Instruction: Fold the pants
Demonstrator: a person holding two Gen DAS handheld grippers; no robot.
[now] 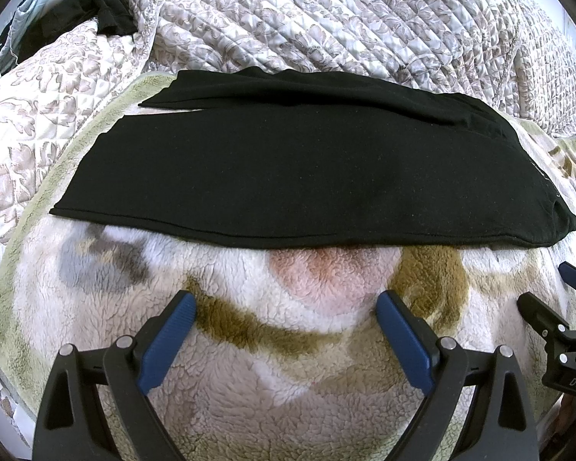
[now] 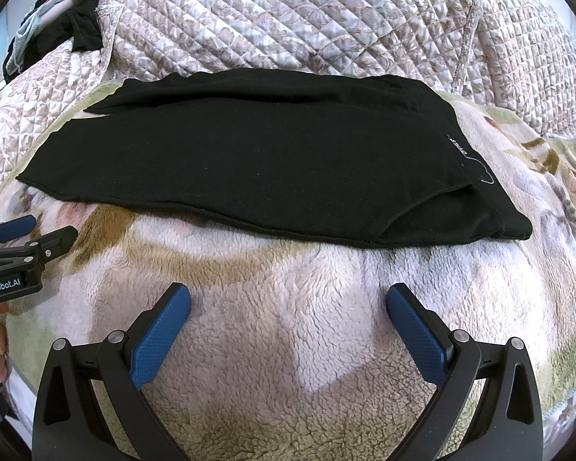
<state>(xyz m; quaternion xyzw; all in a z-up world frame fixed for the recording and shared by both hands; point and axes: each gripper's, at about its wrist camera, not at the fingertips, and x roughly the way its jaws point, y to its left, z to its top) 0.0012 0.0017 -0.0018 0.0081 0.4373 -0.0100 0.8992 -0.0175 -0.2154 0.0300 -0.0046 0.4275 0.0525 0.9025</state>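
Pants (image 1: 295,169), black and folded lengthwise, lie flat on a fleece blanket (image 1: 288,345) just ahead of both claws. Left claw (image 1: 286,307) and right claw (image 2: 288,299) hover over the blanket, jaws spread wide, gripping nothing. A quilted bedspread (image 1: 326,11) lies beyond the pants.

Both wrist views — low, side-by-side — face the pants (image 1: 288,169).

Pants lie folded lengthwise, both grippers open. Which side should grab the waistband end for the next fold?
Probably right. The waistband end lies toward that side, ahead of the right gripper; the left gripper faces the pants mid-length.
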